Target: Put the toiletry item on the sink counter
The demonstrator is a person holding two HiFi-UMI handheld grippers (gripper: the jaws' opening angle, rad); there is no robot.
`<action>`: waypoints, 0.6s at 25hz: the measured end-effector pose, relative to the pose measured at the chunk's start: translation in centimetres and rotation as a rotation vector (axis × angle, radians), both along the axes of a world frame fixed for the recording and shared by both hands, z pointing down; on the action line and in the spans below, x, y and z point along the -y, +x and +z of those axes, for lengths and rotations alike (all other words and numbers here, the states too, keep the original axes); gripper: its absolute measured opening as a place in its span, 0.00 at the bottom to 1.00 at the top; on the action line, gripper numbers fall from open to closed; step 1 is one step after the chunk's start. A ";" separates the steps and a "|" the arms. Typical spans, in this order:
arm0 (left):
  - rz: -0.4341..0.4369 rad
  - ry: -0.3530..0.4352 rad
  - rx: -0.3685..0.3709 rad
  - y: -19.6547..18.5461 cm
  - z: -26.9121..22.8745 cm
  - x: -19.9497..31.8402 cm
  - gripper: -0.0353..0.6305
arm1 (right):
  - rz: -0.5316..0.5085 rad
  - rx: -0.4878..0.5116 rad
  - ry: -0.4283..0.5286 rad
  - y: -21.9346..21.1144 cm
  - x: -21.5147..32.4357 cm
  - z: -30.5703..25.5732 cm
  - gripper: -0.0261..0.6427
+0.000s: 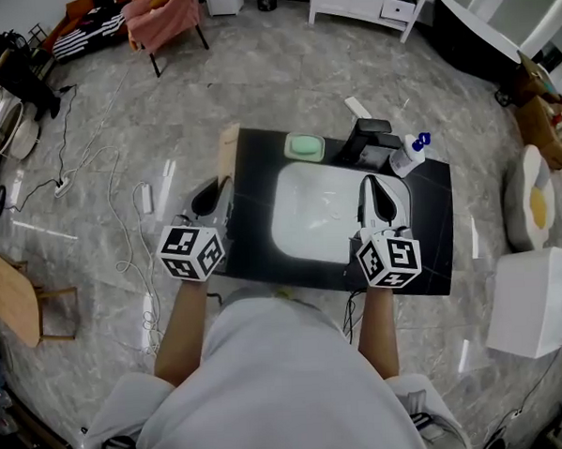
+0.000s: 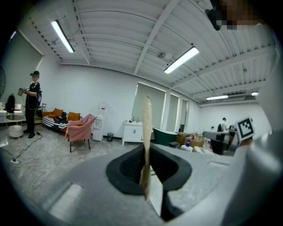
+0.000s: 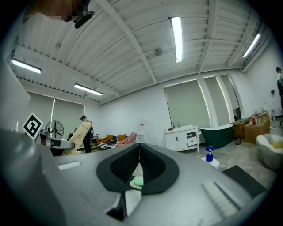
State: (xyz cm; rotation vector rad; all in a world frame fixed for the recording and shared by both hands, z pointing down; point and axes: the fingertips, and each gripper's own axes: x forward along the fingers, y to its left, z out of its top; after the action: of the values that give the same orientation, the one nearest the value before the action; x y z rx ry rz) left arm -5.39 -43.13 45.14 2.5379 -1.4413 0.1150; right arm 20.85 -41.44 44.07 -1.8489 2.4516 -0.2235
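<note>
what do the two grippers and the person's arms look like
Both the left gripper and right gripper have grey bodies, black ribbed fingers and a white cube of black square markers. The person wears a pale short-sleeved top.

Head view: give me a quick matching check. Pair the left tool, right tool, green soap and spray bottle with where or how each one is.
1. left tool
2. right tool
3. green soap
4. spray bottle

A. back right of the counter
B. shut, nothing in it
C. just behind the basin
D. shut on a tan flat pack

Pairs: 1-D, 2-B, 3-C, 4-A
</note>
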 end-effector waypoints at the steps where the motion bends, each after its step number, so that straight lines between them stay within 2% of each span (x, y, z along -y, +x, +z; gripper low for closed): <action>1: 0.001 -0.001 0.002 0.1 0.1 0.2 0.10 | 0.001 -0.001 0.002 0.2 0.1 0.0 0.04; 11: -0.003 -0.072 0.005 1.1 3.8 2.5 0.10 | -0.009 -0.010 0.005 0.5 1.4 0.1 0.04; 15: -0.013 -0.145 0.007 1.3 7.5 3.4 0.10 | -0.001 -0.013 0.000 1.1 1.9 0.3 0.04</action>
State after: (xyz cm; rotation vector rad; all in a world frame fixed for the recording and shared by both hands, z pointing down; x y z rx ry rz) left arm -4.11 -46.57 52.59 2.4137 -1.3981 0.2177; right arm 21.95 -43.39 44.40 -1.8553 2.4609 -0.2120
